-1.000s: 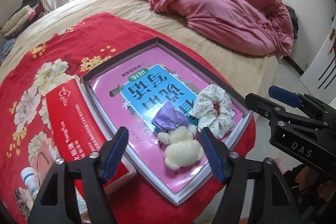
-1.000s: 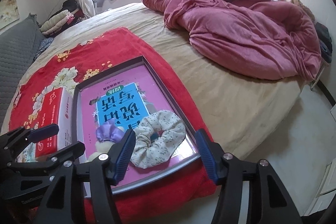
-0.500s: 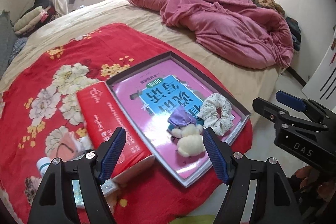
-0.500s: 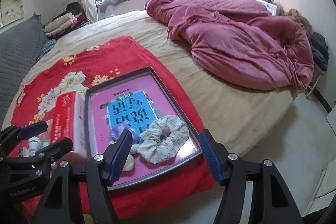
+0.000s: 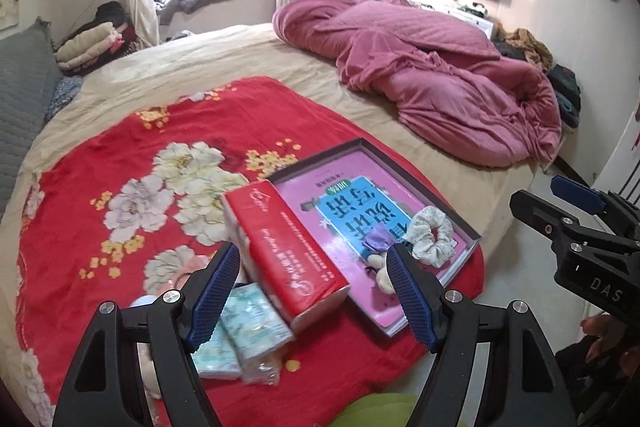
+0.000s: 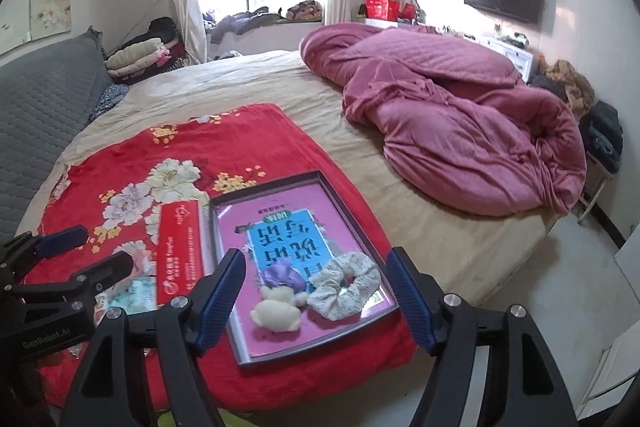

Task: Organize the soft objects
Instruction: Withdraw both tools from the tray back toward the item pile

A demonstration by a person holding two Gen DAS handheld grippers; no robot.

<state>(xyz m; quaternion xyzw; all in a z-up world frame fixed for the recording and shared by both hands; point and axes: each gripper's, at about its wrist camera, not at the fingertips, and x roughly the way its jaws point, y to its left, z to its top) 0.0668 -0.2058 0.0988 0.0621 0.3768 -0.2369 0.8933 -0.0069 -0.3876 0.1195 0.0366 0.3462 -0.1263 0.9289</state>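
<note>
Three soft things lie in the shallow tray (image 6: 362, 219) on the red floral blanket (image 6: 120, 163): a floral scrunchie (image 6: 345, 285), a purple pouch (image 6: 282, 275) and a cream plush (image 6: 276, 311). Both grippers hover above, empty; the left gripper (image 5: 316, 291) gapes wide, and the right gripper (image 6: 316, 297) has just been opening.

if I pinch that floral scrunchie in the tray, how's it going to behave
The scrunchie looks like ruffled fabric, so it will probably squash and flop rather than hold shape. It seems light and unlikely to roll. It touches the purple pouch, which may get nudged.
</note>
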